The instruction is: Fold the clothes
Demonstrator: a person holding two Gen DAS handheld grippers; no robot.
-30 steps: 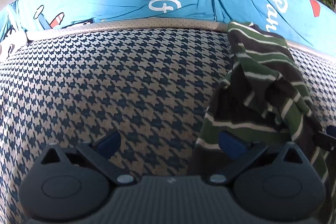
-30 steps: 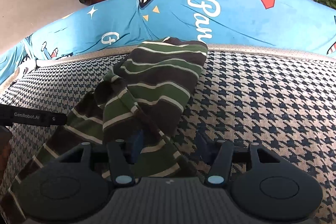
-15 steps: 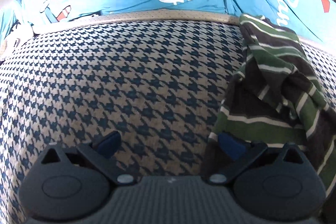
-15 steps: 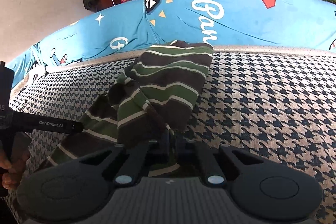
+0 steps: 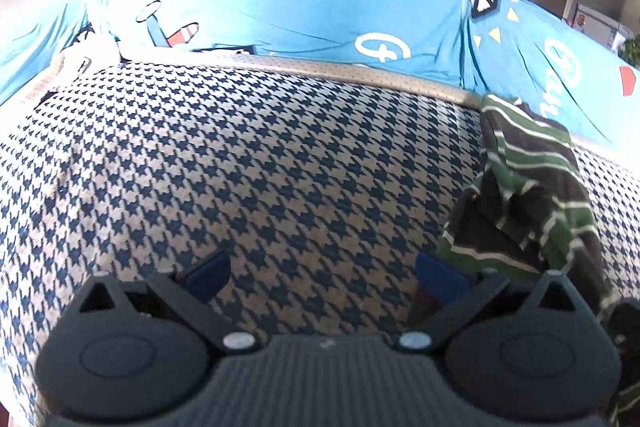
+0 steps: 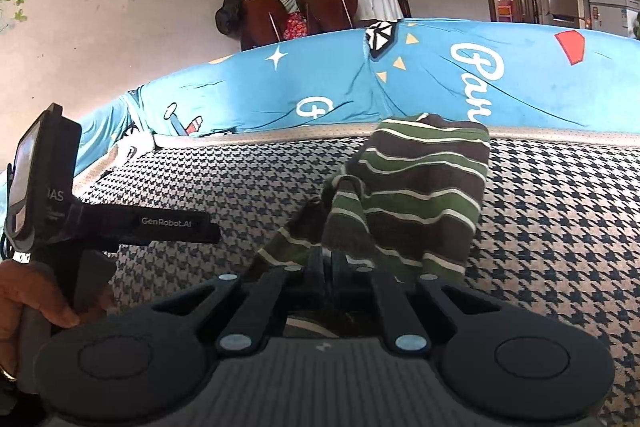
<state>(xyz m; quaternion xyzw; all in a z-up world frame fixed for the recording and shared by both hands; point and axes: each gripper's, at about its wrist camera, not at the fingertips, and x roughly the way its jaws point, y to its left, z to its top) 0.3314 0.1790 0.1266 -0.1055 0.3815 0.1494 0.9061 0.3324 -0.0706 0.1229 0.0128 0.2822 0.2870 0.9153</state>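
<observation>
My right gripper [image 6: 330, 261] has its jaws pinched together on the near edge of the striped garment [image 6: 416, 195], a green, brown and white knit that is bunched in a heap on the houndstooth seat cushion [image 6: 560, 227], its far end against the blue printed backrest cover [image 6: 440, 83]. My left gripper [image 5: 324, 271] has its blue-padded fingers [image 5: 208, 269] spread wide over bare houndstooth, with nothing between them; the garment lies just beside its right finger. In the right wrist view I see a hand [image 6: 36, 303] gripping the left tool's handle.
</observation>
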